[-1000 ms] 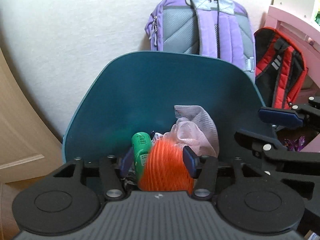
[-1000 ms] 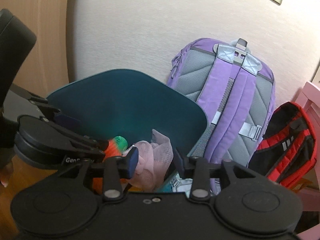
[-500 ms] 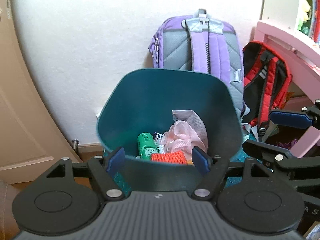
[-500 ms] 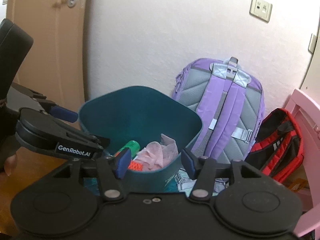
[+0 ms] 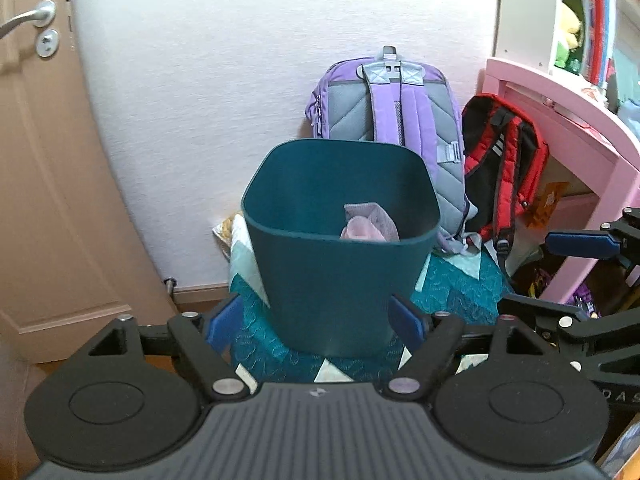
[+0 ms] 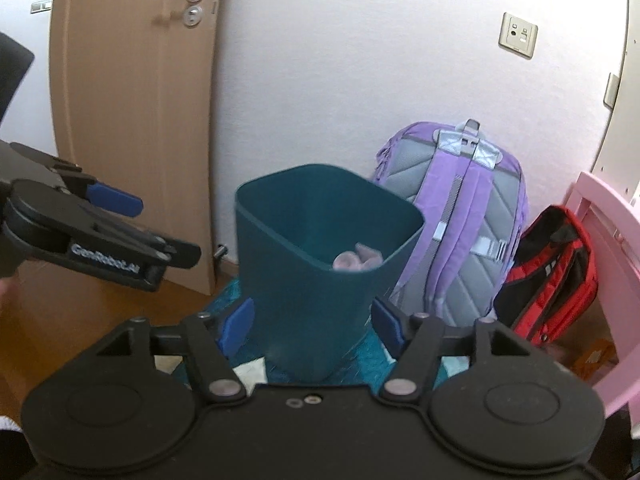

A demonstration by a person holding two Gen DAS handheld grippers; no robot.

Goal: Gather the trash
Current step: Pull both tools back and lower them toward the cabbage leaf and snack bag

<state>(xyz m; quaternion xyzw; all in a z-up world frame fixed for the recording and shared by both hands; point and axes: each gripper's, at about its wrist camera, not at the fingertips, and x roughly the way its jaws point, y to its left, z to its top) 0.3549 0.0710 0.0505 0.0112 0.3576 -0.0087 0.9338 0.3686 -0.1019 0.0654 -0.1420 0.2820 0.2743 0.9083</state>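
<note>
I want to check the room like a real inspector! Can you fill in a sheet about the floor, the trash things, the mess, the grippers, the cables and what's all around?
Surface: teal patterned mat on the wooden floor, under the bin.
Job's things: teal bin standing upright; a pinkish cloth shows inside it.
Clutter: purple backpack leaning on the wall; red backpack beside it.
Grippers: left gripper and right gripper both have jaws opening, with nothing held between them.
Cables: nothing seen.
Surroundings: wooden door, wall socket, pink desk.
</note>
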